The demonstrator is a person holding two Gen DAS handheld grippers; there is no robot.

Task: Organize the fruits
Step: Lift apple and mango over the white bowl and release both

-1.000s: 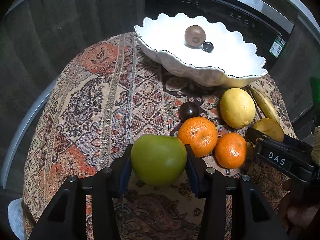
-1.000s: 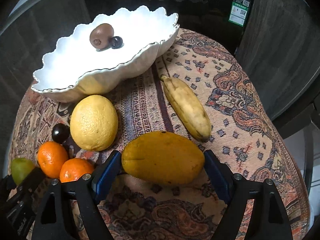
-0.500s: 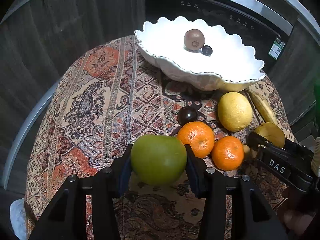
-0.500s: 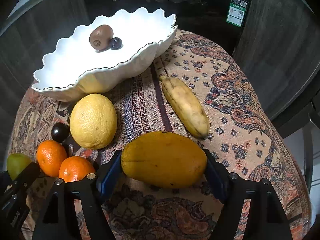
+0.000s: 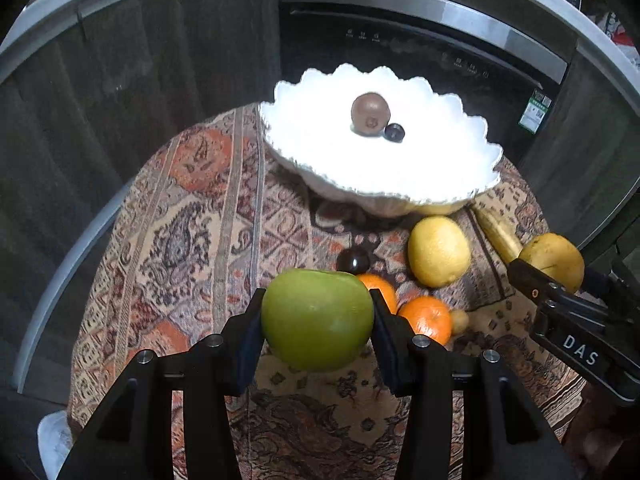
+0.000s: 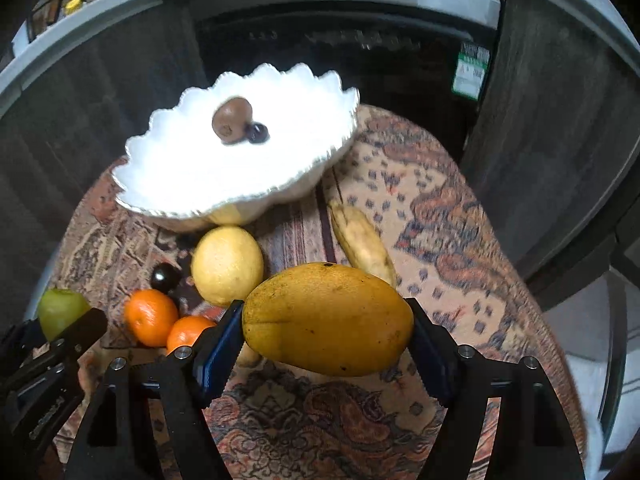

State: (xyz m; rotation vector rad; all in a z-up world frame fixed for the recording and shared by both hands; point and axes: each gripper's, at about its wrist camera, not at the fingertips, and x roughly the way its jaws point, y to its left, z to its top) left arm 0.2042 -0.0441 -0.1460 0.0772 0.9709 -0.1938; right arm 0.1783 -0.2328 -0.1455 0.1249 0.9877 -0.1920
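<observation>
A desk (image 5: 192,216) covered in a patterned orange and brown cloth is filling the middle of both wrist views, with dark cabinet fronts and a black appliance (image 5: 400,48) standing behind it at the far side.

A wide white bowl (image 5: 440,184) with a scalloped rim is sitting at the far end of the desk. Inside it a brown kiwi (image 5: 370,109) is lying with a small dark berry (image 5: 394,132) touching its right side.

The left hand-held gripper (image 5: 318,320) is clamping a green apple (image 5: 318,318) between its two pads, holding it clear above the cloth at the near edge. The right hand-held gripper (image 6: 326,334) is clamping a yellow-orange mango (image 6: 328,318) lengthwise between its blue pads, also lifted off the cloth, to the right of the apple.

The other fruit is lying loose on the desk, between the bowl and the two held fruits. A large lemon (image 6: 227,266) is resting just near of the bowl. A banana (image 6: 362,244) is lying to its right, pointing toward the bowl, its near end hidden behind the mango. A dark plum (image 6: 165,277) is sitting left of the lemon. Two oranges are lying side by side near of the plum, the left orange (image 6: 150,317) and the right orange (image 6: 189,334) touching each other. A small yellowish fruit (image 5: 459,320) is peeking out just right of them.
</observation>
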